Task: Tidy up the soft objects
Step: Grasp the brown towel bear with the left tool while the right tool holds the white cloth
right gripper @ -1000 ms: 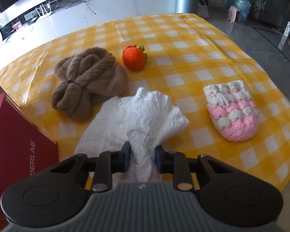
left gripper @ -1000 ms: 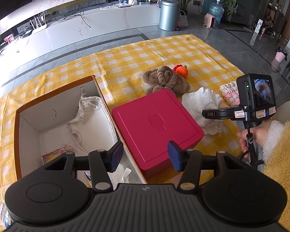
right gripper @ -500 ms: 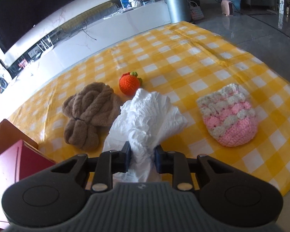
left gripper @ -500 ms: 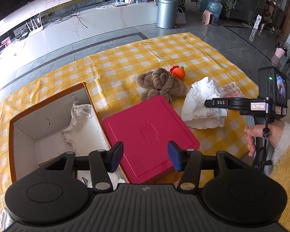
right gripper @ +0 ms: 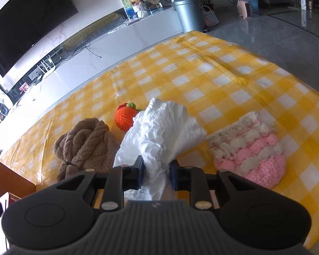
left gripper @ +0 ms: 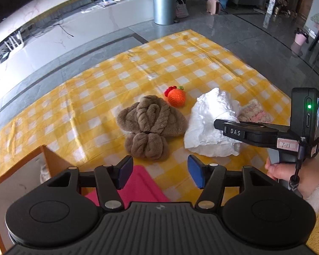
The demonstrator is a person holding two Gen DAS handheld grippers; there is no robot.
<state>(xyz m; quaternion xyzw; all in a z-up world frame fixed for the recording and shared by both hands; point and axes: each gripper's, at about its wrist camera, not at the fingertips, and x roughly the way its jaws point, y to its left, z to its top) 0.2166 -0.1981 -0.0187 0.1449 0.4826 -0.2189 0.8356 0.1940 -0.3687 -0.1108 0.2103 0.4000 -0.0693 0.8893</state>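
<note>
Holding a crumpled white cloth (right gripper: 161, 131) pinched between its two fingers, the right gripper (right gripper: 156, 170) has the fabric bunched up off the yellow checked desk (right gripper: 212, 74), though from the left wrist view its lower edge looks to be touching or just above the surface; I cannot tell which. The left gripper (left gripper: 158, 173) hangs wide apart with nothing between its blue pads, over the near edge of a pink lid (left gripper: 138, 188) and beside the corner of an open cardboard box (left gripper: 27, 170).

As a judgement, the sorting is at an early-to-middle stage. Something pale lies at the box's inner wall, so at least one item may already be stowed, but little of the interior shows. Three soft things wait on the desk: a brown knotted plush towel (left gripper: 151, 125) just left of the cloth, an orange crocheted fruit (left gripper: 176, 97) behind it, and a pink-and-white crocheted pouch (right gripper: 248, 146) to the right, partly hidden behind the right gripper's body in the left view.

The step in hand appears to be carrying the cloth leftward to the box. The limp fabric will trail, so it could drag across the towel or snag on the box's rim
</note>
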